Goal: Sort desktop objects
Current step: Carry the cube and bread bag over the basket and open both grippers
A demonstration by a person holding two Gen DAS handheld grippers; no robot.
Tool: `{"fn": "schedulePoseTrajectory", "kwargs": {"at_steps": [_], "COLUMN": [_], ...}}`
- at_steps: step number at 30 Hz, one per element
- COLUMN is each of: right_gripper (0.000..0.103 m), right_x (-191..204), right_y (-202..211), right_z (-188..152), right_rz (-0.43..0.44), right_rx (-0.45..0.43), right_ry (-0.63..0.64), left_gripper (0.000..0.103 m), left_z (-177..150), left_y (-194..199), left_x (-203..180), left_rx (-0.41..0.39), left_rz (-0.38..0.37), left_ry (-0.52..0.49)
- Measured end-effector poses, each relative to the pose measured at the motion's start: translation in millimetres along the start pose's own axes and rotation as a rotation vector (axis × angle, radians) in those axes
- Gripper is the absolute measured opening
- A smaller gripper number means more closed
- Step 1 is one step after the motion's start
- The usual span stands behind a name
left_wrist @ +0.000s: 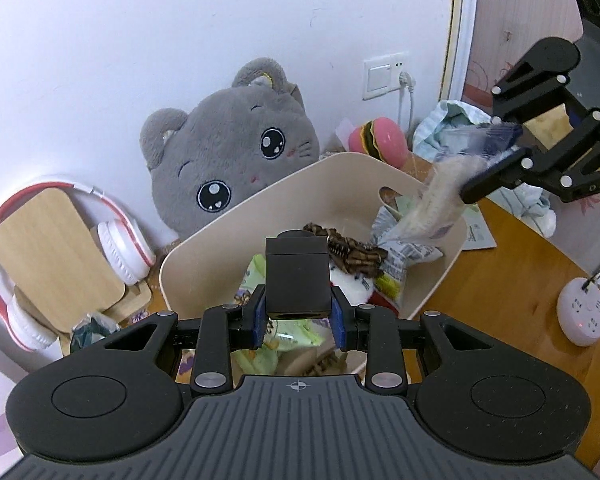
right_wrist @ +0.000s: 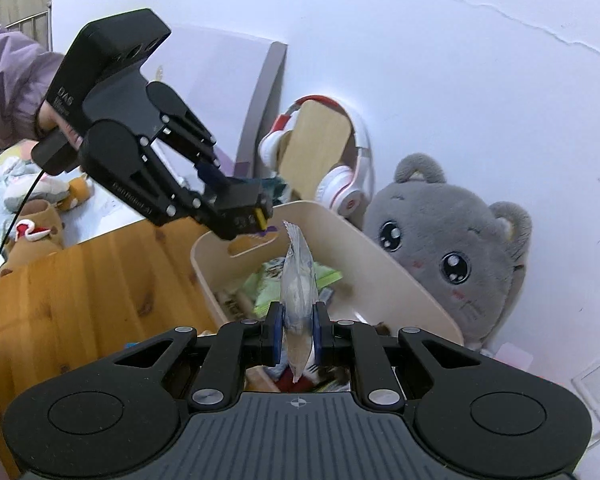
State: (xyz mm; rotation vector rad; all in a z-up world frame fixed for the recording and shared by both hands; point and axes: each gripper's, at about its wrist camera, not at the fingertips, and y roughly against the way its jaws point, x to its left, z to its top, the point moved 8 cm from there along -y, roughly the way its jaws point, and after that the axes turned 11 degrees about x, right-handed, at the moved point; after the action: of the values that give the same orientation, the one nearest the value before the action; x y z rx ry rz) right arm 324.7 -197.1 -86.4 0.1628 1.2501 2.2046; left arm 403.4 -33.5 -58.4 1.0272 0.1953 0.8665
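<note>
A beige bin (left_wrist: 260, 208) on the wooden desk holds snack packets and a plush toy. My left gripper (left_wrist: 298, 320) is shut on a black box (left_wrist: 297, 276) and holds it above the bin's near side; it also shows in the right wrist view (right_wrist: 240, 208). My right gripper (right_wrist: 296, 330) is shut on a clear snack packet (right_wrist: 298, 280) and holds it upright over the bin (right_wrist: 380, 260). In the left wrist view the right gripper (left_wrist: 496, 156) hangs the packet (left_wrist: 432, 204) over the bin's far right corner.
A grey cat plush (left_wrist: 228, 152) leans on the wall behind the bin. Red-and-white headphones (left_wrist: 120, 248) sit on a wooden stand (left_wrist: 48, 252) at left. A burger toy (left_wrist: 380, 140), crumpled bags and a white power strip (left_wrist: 584, 312) lie at right.
</note>
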Motion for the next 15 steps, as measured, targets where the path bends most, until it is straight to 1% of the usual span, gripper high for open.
{"fn": "schedulePoseTrajectory", "kwargs": {"at_steps": [5, 11, 15], "right_gripper": [0.014, 0.014, 0.014], "right_x": [-17.1, -31.3, -36.3], "right_y": [-14.9, -43.0, -64.2], "right_z": [5.7, 5.6, 4.4], "right_rz": [-0.025, -0.04, -0.045], "right_rx": [0.027, 0.049, 0.073], "right_ry": [-0.004, -0.049, -0.082], "left_gripper": [0.032, 0.032, 0.032], "left_z": [9.6, 12.0, 13.5], "left_y": [-17.6, -42.5, -58.9], "left_x": [6.3, 7.2, 7.8], "left_rx": [0.017, 0.047, 0.075], "left_rz": [0.03, 0.069, 0.097], "left_ry": [0.032, 0.065, 0.107]}}
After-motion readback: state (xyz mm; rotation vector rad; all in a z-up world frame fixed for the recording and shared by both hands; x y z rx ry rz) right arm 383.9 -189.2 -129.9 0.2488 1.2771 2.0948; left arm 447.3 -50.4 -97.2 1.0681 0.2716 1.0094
